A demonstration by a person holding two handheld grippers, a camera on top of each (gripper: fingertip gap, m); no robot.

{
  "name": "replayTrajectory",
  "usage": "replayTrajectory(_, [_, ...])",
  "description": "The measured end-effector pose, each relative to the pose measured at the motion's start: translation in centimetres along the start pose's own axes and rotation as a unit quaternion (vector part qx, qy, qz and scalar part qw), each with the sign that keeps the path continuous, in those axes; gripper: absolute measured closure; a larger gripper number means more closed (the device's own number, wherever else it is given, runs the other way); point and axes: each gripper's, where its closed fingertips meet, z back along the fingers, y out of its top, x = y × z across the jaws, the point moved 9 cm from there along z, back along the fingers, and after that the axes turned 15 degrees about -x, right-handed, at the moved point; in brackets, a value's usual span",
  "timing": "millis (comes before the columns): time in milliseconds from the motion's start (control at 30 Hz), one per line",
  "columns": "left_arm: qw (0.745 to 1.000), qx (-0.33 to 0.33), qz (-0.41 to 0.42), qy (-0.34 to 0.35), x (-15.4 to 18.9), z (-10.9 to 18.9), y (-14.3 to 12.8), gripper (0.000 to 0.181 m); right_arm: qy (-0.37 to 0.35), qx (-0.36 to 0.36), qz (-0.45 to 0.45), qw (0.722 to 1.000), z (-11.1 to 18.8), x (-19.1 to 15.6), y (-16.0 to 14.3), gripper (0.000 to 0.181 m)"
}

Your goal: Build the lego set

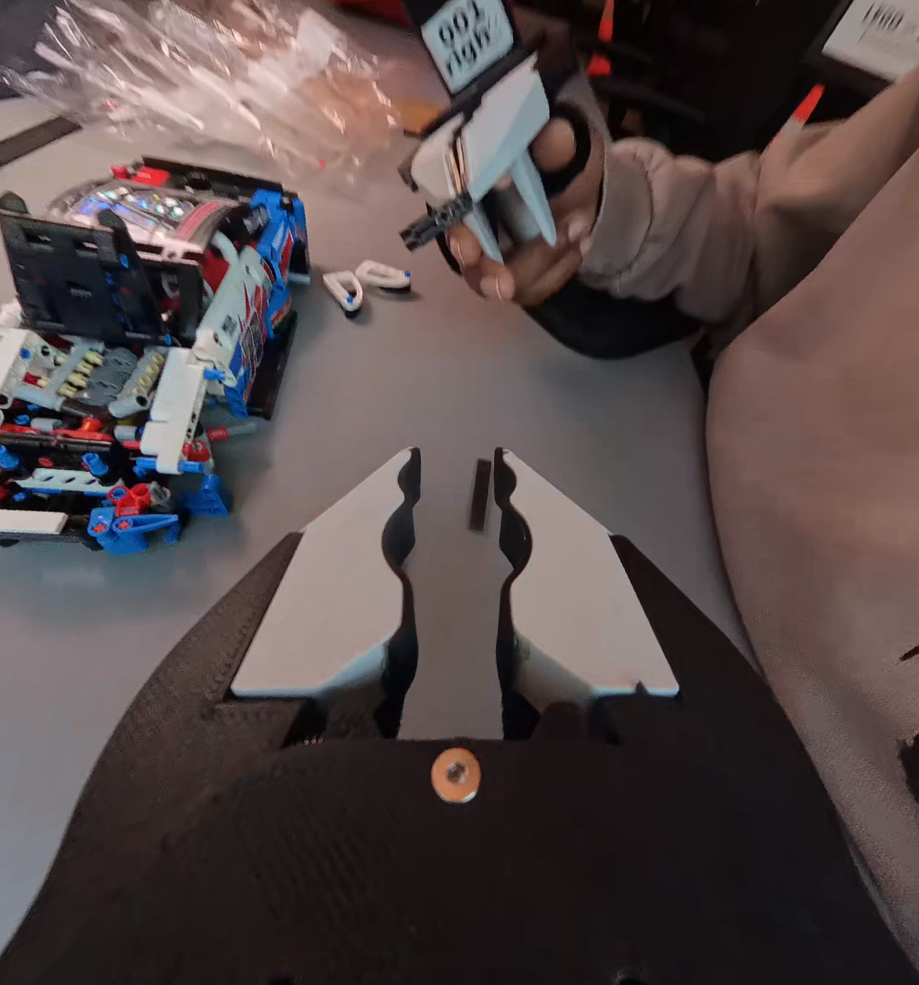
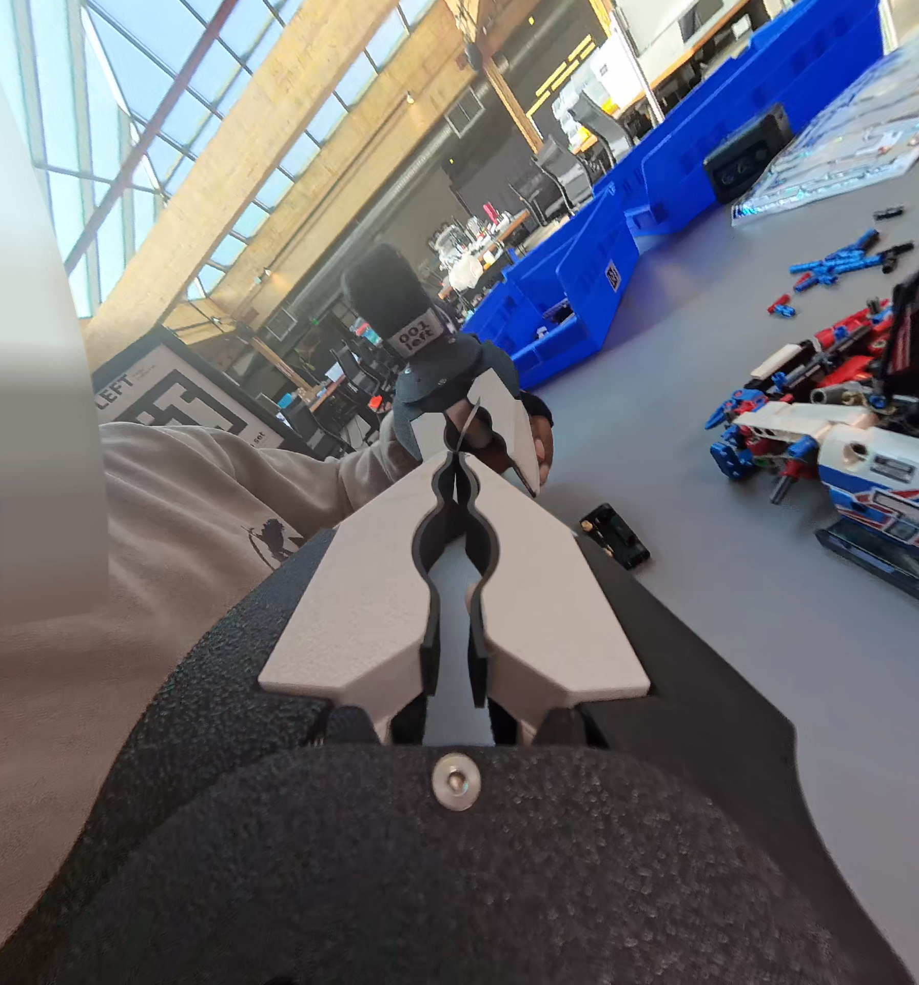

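A partly built red, white and blue lego car (image 1: pixel 126 346) stands on the grey table (image 1: pixel 446 384); it also shows in the right wrist view (image 2: pixel 873 437). My left gripper (image 1: pixel 457 453) is open and empty, low over the table, with a small black strip (image 1: pixel 481 495) lying just inside its right finger. My right gripper (image 2: pixel 454 461) is shut on a thin black lego beam (image 2: pixel 454 482). It is raised off the table. In the left wrist view the right gripper (image 1: pixel 505 242) hangs above the table with the beam (image 1: pixel 436 218) sticking out to its left.
Two small white curved pieces (image 1: pixel 366 282) lie right of the car. Clear plastic bags (image 1: pixel 206 80) lie behind it. A black piece (image 2: pixel 614 535) lies on the table. Blue bins (image 2: pixel 659 213), a booklet (image 2: pixel 846 122) and loose blue pins (image 2: pixel 841 261) sit farther off. Across from one pair of fingers to the other is roughly 9 cm.
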Motion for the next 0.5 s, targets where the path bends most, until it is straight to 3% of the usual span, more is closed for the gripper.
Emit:
replayTrajectory(200, [0.985, -0.146, -0.079, 0.043, 1.2, -3.3, -1.7, 0.151, -0.02, -0.086, -0.092, 0.992, 0.8, 0.7, -2.2, 0.181])
replayTrajectory(500, [0.976, -0.169, -0.117, 0.077, 1.7, -4.7, -1.7, 0.17, -0.007, -0.162, -0.197, 0.967, -0.5, 0.7, -5.9, 0.181])
